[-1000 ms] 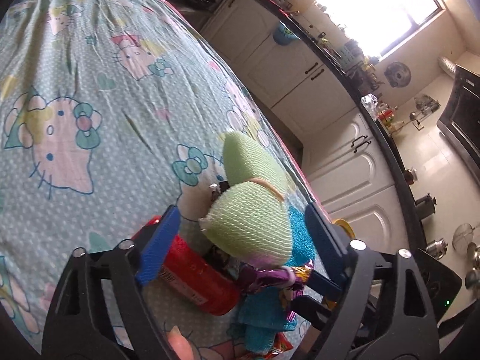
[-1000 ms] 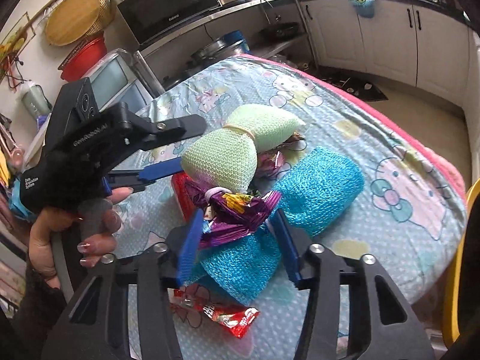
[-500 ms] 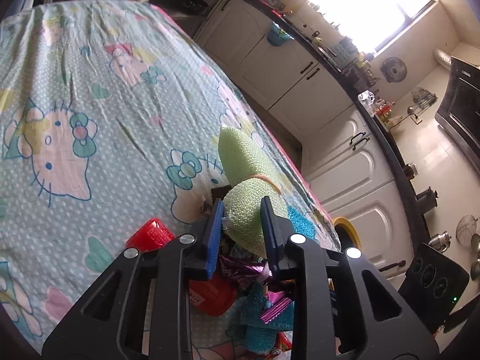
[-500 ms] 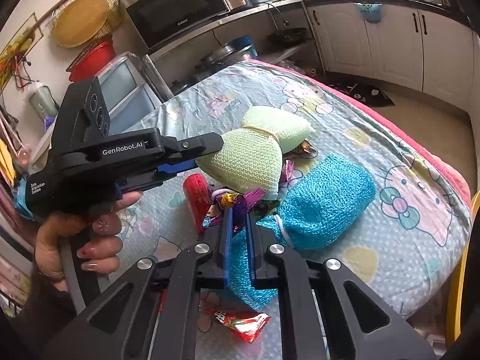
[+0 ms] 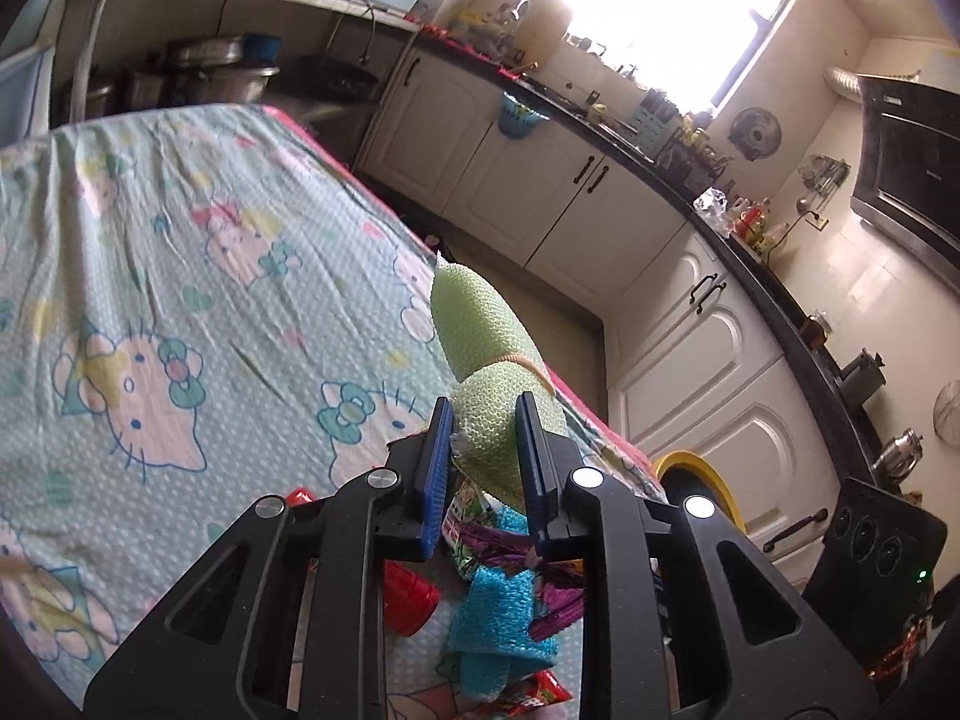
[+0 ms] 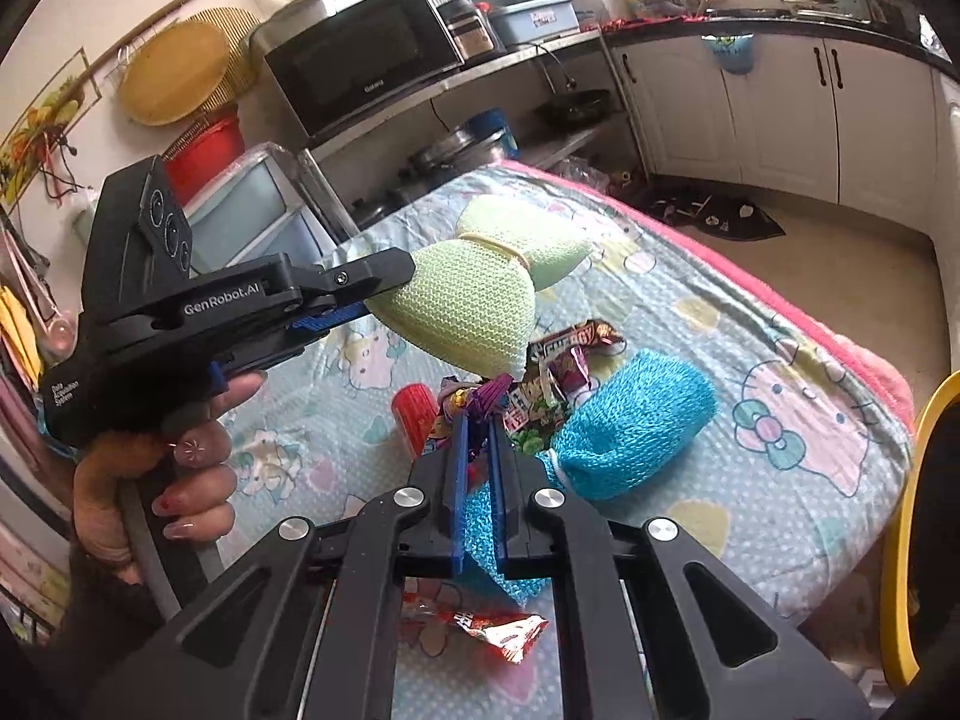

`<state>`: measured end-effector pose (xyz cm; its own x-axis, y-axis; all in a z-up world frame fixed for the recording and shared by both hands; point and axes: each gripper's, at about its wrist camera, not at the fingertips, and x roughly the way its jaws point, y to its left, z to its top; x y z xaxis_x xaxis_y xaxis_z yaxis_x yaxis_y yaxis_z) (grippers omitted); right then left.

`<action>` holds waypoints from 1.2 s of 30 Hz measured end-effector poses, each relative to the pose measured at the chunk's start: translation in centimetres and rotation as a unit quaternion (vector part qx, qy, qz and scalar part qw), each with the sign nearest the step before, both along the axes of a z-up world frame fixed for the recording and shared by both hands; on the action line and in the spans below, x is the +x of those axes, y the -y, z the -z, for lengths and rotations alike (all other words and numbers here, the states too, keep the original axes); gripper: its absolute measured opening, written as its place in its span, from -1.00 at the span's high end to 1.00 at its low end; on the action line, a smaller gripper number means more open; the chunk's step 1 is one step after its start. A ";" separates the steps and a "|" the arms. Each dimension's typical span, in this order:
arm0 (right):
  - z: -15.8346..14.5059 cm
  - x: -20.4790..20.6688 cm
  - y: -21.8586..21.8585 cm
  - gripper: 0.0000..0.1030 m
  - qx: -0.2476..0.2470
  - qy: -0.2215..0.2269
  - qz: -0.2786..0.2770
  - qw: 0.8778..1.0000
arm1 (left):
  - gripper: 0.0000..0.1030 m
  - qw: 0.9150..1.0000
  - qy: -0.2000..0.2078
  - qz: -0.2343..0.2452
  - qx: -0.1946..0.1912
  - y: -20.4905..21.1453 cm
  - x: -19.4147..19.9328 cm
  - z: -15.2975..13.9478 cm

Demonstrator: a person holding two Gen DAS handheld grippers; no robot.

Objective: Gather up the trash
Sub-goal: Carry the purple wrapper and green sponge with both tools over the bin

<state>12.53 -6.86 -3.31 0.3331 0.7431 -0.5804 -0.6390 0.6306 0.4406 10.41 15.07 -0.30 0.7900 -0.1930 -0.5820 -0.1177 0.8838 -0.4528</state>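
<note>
While the green mesh bundle (image 5: 489, 450) is clamped and held above the table (image 5: 180, 276) by the left gripper (image 5: 480, 468), the right gripper (image 6: 477, 450) is closed on a purple wrapper (image 6: 480, 396). A blue mesh bundle (image 6: 636, 420) and red wrappers (image 6: 480, 630) are left on the cloth.

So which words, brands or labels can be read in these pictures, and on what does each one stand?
"GenRobot.AI": side of the left hand-held gripper.
Small white label on its handle: too small to read surely.
Microwave brand: blurred.
Snack wrappers on the table: print unreadable.

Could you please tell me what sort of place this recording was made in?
Most likely a home kitchen: a microwave on a shelf, white cabinets under a dark countertop, and pots stored below.
</note>
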 end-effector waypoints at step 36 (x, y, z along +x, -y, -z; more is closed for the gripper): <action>-4.2 0.2 15.6 0.88 0.044 0.041 0.173 0.983 | 0.70 0.993 0.070 0.085 0.049 10.8 2.0 -6.0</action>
